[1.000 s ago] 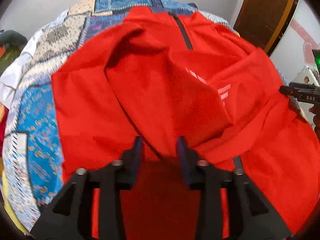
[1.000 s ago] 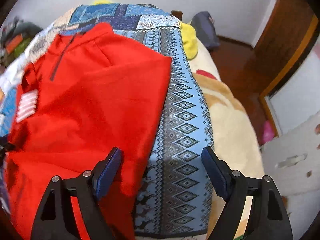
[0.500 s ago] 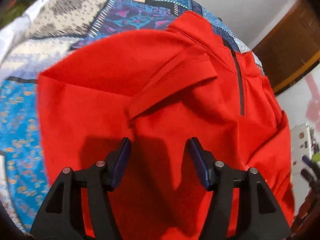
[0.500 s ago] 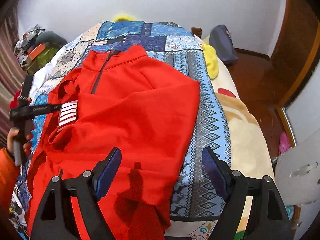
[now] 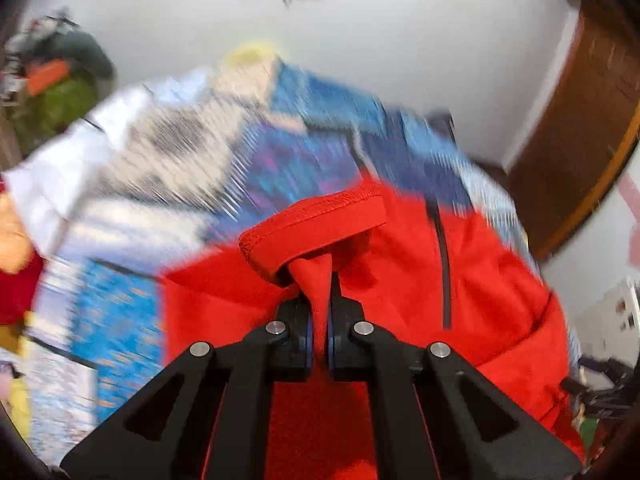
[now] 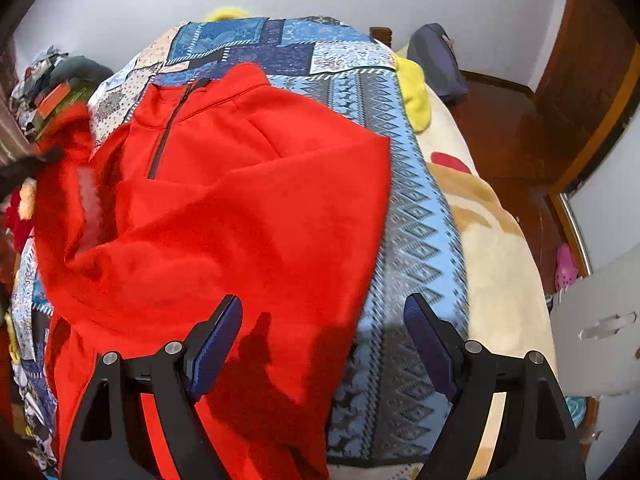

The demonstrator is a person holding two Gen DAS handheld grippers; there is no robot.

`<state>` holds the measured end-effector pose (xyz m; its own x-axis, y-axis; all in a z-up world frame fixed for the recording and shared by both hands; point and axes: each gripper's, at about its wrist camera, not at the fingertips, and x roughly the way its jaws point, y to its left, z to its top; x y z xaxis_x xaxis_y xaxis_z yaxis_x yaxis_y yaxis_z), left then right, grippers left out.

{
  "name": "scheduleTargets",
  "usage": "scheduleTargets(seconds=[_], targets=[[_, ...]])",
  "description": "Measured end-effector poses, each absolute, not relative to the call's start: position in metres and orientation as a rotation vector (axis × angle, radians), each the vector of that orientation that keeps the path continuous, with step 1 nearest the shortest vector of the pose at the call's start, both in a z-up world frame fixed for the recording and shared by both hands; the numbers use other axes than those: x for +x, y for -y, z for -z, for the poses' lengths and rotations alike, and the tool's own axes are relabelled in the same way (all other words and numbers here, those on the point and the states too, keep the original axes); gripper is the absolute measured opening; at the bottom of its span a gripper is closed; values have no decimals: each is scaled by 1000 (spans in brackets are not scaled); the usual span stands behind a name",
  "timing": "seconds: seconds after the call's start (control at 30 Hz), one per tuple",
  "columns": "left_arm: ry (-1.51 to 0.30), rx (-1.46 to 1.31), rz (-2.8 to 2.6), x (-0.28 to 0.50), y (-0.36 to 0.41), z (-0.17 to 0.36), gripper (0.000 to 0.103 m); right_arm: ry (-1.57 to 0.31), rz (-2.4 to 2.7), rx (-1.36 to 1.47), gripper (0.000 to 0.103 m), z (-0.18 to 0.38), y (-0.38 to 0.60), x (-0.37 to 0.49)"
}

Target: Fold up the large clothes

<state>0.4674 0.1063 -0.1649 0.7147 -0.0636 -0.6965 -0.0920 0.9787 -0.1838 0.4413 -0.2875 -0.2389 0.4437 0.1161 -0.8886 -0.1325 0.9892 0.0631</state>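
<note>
A red zip-neck sweatshirt [image 6: 248, 208] lies spread on a patchwork bedspread [image 6: 416, 240]. In the left wrist view my left gripper [image 5: 319, 292] is shut on the sweatshirt's sleeve. The fabric is pinched between the jaws, and the ribbed cuff [image 5: 312, 224] sticks out above the fingertips. The sweatshirt body [image 5: 480, 280] and its dark zip lie below and to the right. The right wrist view shows that sleeve [image 6: 64, 160] raised at the far left. My right gripper [image 6: 324, 320] is open above the sweatshirt's lower right edge, with nothing between its fingers.
A yellow cloth [image 6: 414, 92] and a beige blanket [image 6: 496, 248] lie on the bed's right side. A dark bag [image 6: 438, 60] sits on the wooden floor near a brown door [image 6: 592, 60]. Clutter [image 6: 52, 88] is piled at the far left, and white furniture [image 6: 600, 320] stands at the right.
My left gripper, open over the sleeve half a second ago, has shut on it and lifted it upward. The right gripper has stayed open and shifted only slightly.
</note>
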Motion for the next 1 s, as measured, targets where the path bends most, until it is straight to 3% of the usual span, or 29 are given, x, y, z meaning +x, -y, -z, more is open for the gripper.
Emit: scheduleTargets(seconds=[0.2,0.33,0.43,0.57,0.77,1.0], targets=[[-642,-179,-161,418,-156,144,4,-1082,-125,-187,82,246,253,474],[-782,-161,-190,405,-173,195,5,-1121,-52,-291,83,271,246,493],[-954,-181,-196,402,-182,254,5,-1115,-26,-254,96,275,254,497],[-1095,-222,-162,397,-185,303,6,-1132,-38,-238,96,272,259,494],[-1142,-247,-124,374,-185,314,29,-1125,-80,-247,96,253,257,478],[-1138,-96,-83,354,-173,279,43,-1042,-180,-215,96,202,244,454]])
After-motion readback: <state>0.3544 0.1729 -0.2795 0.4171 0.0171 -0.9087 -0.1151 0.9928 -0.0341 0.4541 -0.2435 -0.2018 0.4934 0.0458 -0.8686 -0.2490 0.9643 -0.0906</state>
